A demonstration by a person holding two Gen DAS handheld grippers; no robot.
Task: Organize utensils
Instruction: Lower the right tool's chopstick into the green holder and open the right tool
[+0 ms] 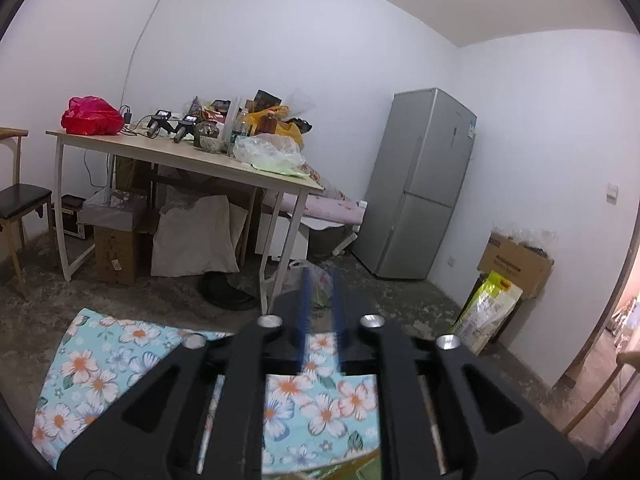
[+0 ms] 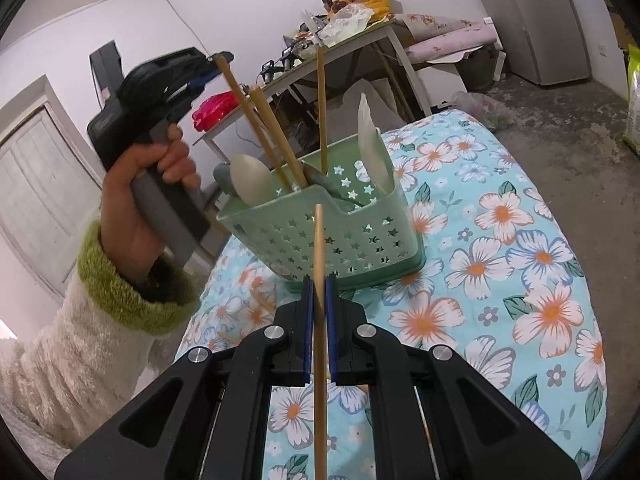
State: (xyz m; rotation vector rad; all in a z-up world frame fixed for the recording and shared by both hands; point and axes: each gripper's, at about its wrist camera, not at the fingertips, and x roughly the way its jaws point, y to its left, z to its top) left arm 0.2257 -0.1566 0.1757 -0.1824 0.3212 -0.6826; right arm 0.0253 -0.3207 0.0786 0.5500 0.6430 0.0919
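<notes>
1. Our right gripper (image 2: 319, 292) is black, with blue pads and four round silver screws.
2. Our left gripper (image 2: 200, 76) has a grey handle (upper left of the frame).
3. We wear a fluffy cream sleeve (image 2: 60, 360), green-cuffed.

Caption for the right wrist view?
Right tool grips a chopstick before a green star-cut basket of utensils on floral cloth.
</notes>
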